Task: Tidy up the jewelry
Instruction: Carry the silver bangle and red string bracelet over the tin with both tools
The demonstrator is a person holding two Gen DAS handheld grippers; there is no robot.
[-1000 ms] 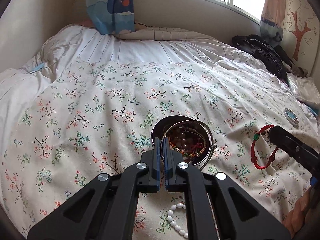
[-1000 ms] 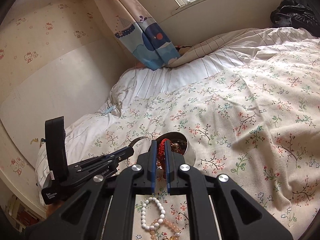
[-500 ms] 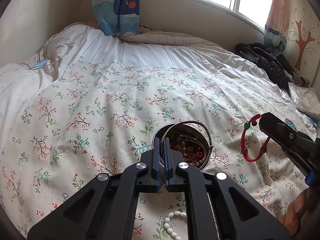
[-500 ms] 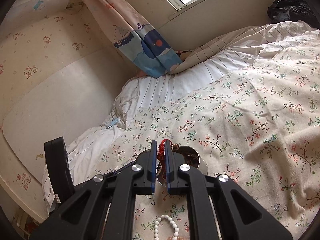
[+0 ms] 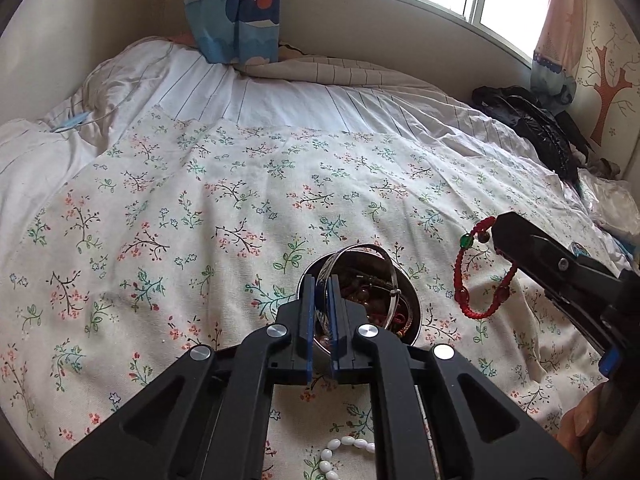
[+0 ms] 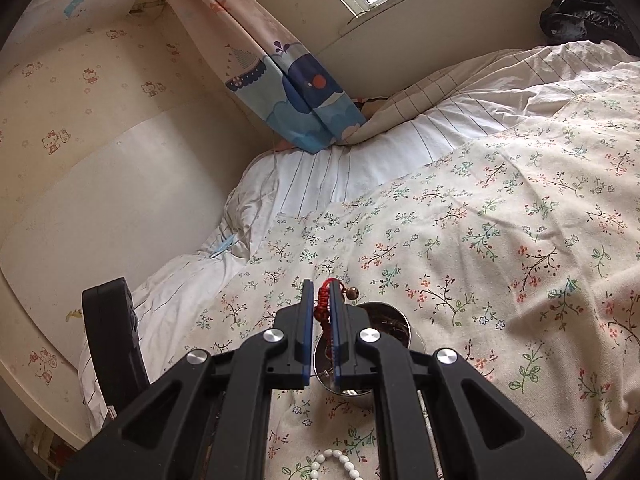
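Observation:
A round metal bowl (image 5: 414, 312) filled with bead bracelets rests on the floral bedspread (image 5: 200, 220). My left gripper (image 5: 320, 292) is shut on a silver bangle (image 5: 362, 249) that arcs up over the bowl's rim. To the right, my right gripper (image 5: 496, 236) is shut on a red cord bracelet (image 5: 480, 314) with a green bead, which dangles above the spread. In the right wrist view that gripper (image 6: 320, 292) pinches the red cord (image 6: 322, 308) just above the bowl (image 6: 390, 322). A white bead bracelet (image 5: 340, 452) lies near me.
A black bag (image 5: 532, 128) sits at the bed's far right under the window. A blue whale-print curtain (image 5: 236, 12) hangs at the head end. A small round blue-faced item (image 5: 578, 248) lies right of the bowl. A person's hand (image 5: 588, 428) grips the right tool.
The right gripper has carried the red bracelet leftward, closer to the bowl. In its own view the bowl has slid under its fingertips. The left gripper has kept its grip and place.

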